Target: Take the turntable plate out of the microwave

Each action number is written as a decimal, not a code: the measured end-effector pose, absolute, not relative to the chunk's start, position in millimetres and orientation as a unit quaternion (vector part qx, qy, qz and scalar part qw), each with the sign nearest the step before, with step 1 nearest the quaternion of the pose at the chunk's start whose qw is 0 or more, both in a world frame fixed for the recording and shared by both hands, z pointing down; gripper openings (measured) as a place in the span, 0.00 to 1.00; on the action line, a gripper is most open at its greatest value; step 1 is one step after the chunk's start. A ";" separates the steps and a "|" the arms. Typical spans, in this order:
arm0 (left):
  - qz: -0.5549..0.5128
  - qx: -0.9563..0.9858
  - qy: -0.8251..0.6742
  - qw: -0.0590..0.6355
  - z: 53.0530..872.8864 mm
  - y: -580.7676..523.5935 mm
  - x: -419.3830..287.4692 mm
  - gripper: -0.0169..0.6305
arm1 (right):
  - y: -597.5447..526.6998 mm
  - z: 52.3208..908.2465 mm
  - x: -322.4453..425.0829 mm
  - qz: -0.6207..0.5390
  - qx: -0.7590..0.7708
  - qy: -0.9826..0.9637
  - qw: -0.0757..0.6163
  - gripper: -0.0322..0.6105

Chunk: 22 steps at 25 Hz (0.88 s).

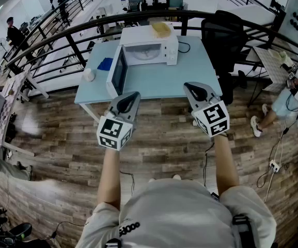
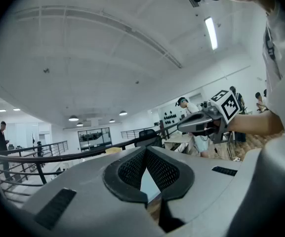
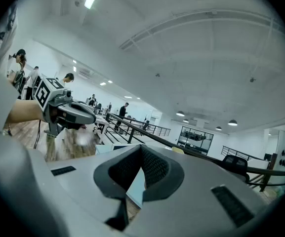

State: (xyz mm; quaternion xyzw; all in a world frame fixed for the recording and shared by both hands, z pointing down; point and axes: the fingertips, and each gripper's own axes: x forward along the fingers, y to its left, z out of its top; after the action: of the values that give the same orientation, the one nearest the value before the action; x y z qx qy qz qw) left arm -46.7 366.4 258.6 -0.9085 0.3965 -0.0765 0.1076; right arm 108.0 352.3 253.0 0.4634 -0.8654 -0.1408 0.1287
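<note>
White microwave [image 1: 149, 53], door [image 1: 119, 72] open, on blue table [image 1: 190, 79]; left tool [image 1: 130, 95], right tool [image 1: 194, 87] closed.

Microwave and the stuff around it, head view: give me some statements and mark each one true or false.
1. The microwave has its door swung open. True.
2. The left gripper holds the turntable plate. False: its jaws are shut on nothing, short of the microwave.
3. A yellow container sits on top of the microwave. True.
4. The right gripper reaches inside the microwave. False: it is outside, shut and empty, held short of the microwave.
5. The black office chair stands at the left end of the table. False: it stands at the right end.
</note>
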 end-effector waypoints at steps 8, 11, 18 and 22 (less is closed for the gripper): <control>-0.083 -0.908 0.399 0.098 266.4 357.6 -25.3 0.05 | 348.6 265.9 115.3 -0.146 0.436 -0.876 0.145 0.05; -0.088 -0.907 0.400 0.093 274.8 355.1 -14.6 0.05 | 343.5 271.4 122.4 -0.138 0.434 -0.880 0.136 0.05; -0.097 -0.899 0.418 0.082 287.7 348.0 7.9 0.05 | 325.5 268.7 144.7 -0.098 0.427 -0.895 0.085 0.05; -0.094 -0.892 0.436 0.073 296.6 334.8 14.9 0.05 | 308.9 279.7 162.7 -0.086 0.424 -0.897 0.086 0.05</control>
State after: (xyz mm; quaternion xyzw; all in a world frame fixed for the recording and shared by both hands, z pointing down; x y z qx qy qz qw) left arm 14.9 334.8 296.6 -0.8921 0.4358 -0.0940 0.0734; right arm 162.7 308.9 279.7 0.4239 -0.8975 -0.0864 0.0858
